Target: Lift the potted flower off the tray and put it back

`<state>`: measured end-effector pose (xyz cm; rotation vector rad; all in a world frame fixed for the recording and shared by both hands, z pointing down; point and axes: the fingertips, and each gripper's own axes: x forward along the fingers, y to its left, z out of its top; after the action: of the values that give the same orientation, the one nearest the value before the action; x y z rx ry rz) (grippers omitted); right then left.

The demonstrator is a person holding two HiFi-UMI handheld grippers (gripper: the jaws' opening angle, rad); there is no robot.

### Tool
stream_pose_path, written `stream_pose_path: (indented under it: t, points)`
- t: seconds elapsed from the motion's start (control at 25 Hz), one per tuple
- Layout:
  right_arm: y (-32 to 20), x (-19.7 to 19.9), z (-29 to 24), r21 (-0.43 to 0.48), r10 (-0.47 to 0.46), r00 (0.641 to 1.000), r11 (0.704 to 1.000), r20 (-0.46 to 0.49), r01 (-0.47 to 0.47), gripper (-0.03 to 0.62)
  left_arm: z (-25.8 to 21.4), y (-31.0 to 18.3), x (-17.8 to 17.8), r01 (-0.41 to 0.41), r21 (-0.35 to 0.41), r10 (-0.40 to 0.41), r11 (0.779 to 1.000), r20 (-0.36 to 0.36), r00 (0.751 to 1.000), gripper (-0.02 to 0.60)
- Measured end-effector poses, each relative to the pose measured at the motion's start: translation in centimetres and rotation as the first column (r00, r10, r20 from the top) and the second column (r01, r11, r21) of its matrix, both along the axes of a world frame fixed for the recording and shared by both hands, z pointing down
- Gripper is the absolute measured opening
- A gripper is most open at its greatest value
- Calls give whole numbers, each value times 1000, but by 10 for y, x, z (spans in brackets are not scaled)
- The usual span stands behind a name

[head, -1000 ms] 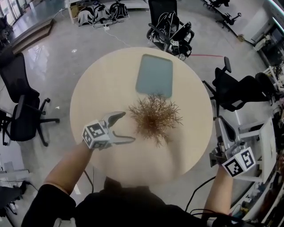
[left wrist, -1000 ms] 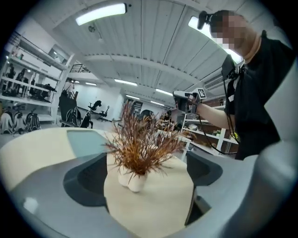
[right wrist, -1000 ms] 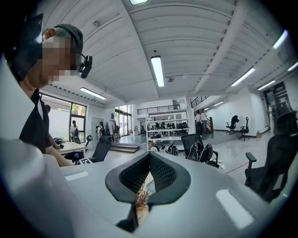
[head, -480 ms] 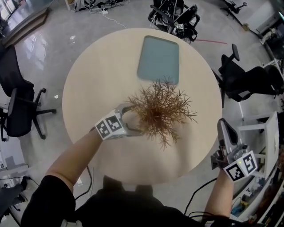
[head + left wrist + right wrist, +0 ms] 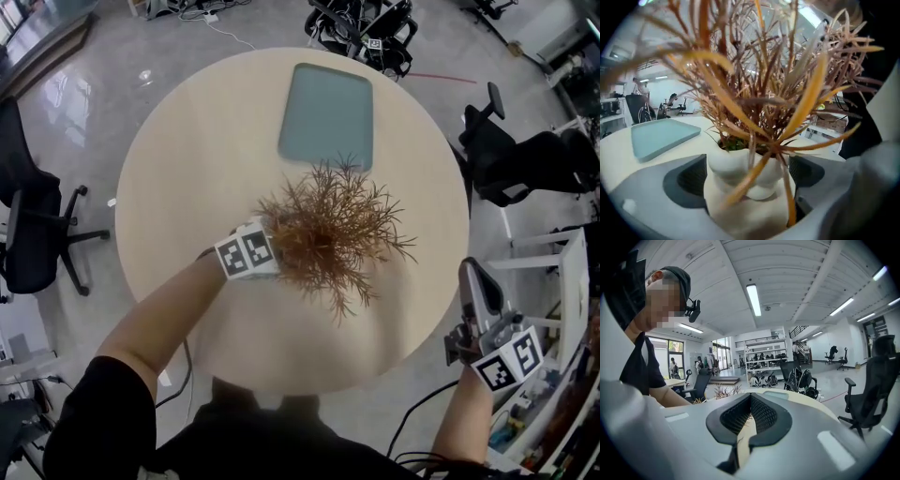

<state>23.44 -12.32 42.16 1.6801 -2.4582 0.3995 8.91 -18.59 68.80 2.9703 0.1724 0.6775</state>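
counter (image 5: pixel 187 169): round, with a pale wooden top.
tray (image 5: pixel 326 114): blue-green, lies flat on the far half.
potted flower (image 5: pixel 328 234): just before the tray's near edge, not on the tray.

Head view: a round, pale wooden desk (image 5: pixel 187 187) stands on a glossy grey floor (image 5: pixel 103 94) that mirrors the light at upper left. One black office chair (image 5: pixel 33 225) sits at the left edge, a second chair (image 5: pixel 525 159) at upper right, and a third chair (image 5: pixel 366 23) at top centre. Right gripper view: a white beamed ceiling (image 5: pixel 797 277) carries a long strip light (image 5: pixel 753 300). Open shelving (image 5: pixel 761 359) stands against the far wall at centre, and tall windows (image 5: pixel 661 352) brighten the left.
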Motion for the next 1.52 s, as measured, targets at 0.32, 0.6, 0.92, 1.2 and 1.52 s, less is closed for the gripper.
stream_pose_path:
  t: [0.32,0.6,0.92,1.2,1.52]
  points:
    - [3,7,9,-19,8,1000,1000,0,-8,15,6,-1,13,-33,45,33,998,-8,999,520]
    - [-1,0,8,-20,-1,1000,1000,4,1,15,0,5,14,-44,36,46,998,-54,997,505]
    - [-6,-5,-1,-17,-1,1000,1000,-4,1,14,-12,19,12,-59,-7,58,998,-102,993,503]
    - [-28,-26,-22,-1,-16,1000,1000,-12,16,14,-49,-7,-9,18,-82,-33,996,-186,982,503]
    - [-49,-51,-74,53,-5,1000,999,-10,6,15,-109,-61,-42,86,-79,-100,993,-190,977,503]
